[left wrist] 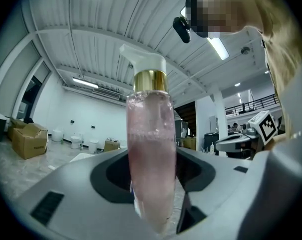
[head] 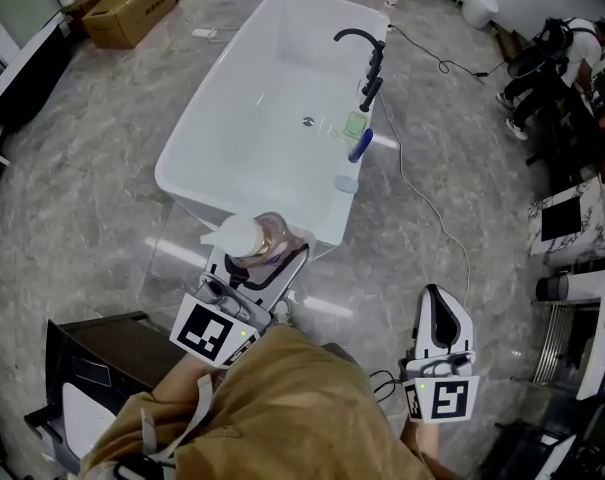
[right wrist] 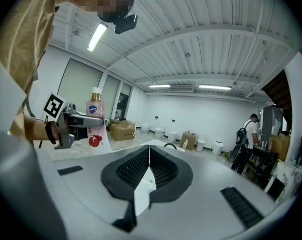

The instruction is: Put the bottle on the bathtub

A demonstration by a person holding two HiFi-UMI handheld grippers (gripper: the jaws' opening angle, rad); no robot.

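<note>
**Figure. Carrying stage; placement not yet made.**

The white freestanding oval bathtub stands on the grey marbled floor ahead of you. A black curved tap and a few small toiletries sit along its right rim.

Your left claw pinches the clear pink pump bottle with gold collar and white pump head low on its body and holds it upright. In the head view the bottle appears just short of the tub's near end, in the air and resting on nothing. Your right claw is pressed together and holds nothing.

By this reading the pick-up is done. What is left is to reach the tub, set the bottle on its rim, and let go.

Writing: the right gripper view shows the bottle's label with a blue badge above a red fruit picture, but the lettering is too small to read. The brown cardboard box carries dark print, also unreadable. Each claw's cube bears a black-and-white square marker.
</note>
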